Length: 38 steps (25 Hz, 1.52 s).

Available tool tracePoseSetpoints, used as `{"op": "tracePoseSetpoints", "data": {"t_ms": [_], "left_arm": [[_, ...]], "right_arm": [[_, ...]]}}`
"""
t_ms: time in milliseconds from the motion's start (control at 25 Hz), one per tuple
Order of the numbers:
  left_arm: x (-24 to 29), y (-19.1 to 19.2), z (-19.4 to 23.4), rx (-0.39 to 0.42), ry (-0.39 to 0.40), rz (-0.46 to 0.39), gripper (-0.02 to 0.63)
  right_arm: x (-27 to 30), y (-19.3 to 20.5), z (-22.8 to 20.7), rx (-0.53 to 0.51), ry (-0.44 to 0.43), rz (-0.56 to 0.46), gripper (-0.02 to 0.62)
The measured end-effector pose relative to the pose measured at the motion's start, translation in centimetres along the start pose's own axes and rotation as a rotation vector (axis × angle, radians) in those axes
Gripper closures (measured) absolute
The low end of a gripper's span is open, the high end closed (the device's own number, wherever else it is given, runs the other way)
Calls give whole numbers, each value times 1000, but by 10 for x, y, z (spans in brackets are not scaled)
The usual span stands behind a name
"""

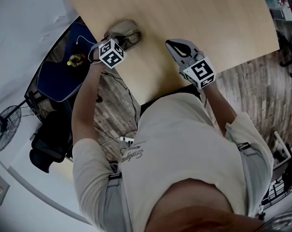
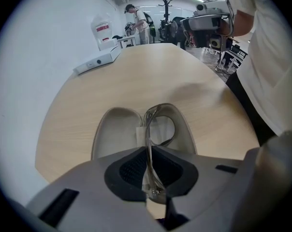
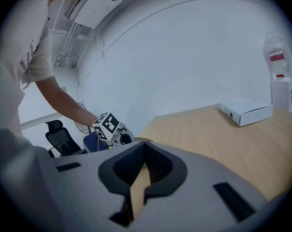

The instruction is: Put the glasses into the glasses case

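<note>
An open beige glasses case [image 2: 114,129] lies near the rounded end of the wooden table [image 1: 194,8]. My left gripper [image 2: 148,153] points steeply down over it, shut on the clear-framed glasses [image 2: 160,129], which stand on edge with one lens hanging in the case's right half. From the head view the case [image 1: 131,29] shows just beyond the left gripper [image 1: 123,41]. My right gripper [image 1: 172,46] hovers over bare table to the right of the case, shut and holding nothing. In the right gripper view its jaws [image 3: 145,146] meet at the tips, and the left gripper [image 3: 118,135] shows beyond them.
A flat white box [image 2: 97,61] and a white jug [image 2: 103,30] sit at the table's far end. A person [image 2: 135,18] stands at the back of the room. Left of the table are a blue chair [image 1: 64,74], a black chair [image 1: 51,139] and a fan [image 1: 3,127].
</note>
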<state>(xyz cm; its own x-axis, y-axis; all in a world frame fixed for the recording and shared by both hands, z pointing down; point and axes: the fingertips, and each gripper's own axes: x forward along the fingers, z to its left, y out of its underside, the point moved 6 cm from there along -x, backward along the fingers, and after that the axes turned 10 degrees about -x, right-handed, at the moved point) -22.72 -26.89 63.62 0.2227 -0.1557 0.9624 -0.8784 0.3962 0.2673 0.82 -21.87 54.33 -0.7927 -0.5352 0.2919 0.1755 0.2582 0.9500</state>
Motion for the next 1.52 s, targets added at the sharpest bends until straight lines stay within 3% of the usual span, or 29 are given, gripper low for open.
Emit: {"op": "tracePoseSetpoints", "data": {"t_ms": [200,360,640,920,1000,1120,1520], "left_arm": [[-1,-1,-1,29,10,17,563],[-3,-3,1,11,-5,7,493],[-13,1,3,-26,-20,-42,479],[-51,-1,2,-214,-67,-238,484],[-66,-1,-2,-258,-83,-302,518],[-92,2,-14,-293,-99,-389,572],[-173,10,-97,-391,-61,-629,586]], "right_arm": [[-1,1,0,5,4,2,600],[-3,3,1,8,4,2,600],[-1,3,7,4,-2,3,600],[3,-9,20,-29,-16,2,600],[5,-13,26,-42,-21,3,600],[9,-22,33,-66,-22,-2,600],[4,-55,66,-134,-10,-27,600]]}}
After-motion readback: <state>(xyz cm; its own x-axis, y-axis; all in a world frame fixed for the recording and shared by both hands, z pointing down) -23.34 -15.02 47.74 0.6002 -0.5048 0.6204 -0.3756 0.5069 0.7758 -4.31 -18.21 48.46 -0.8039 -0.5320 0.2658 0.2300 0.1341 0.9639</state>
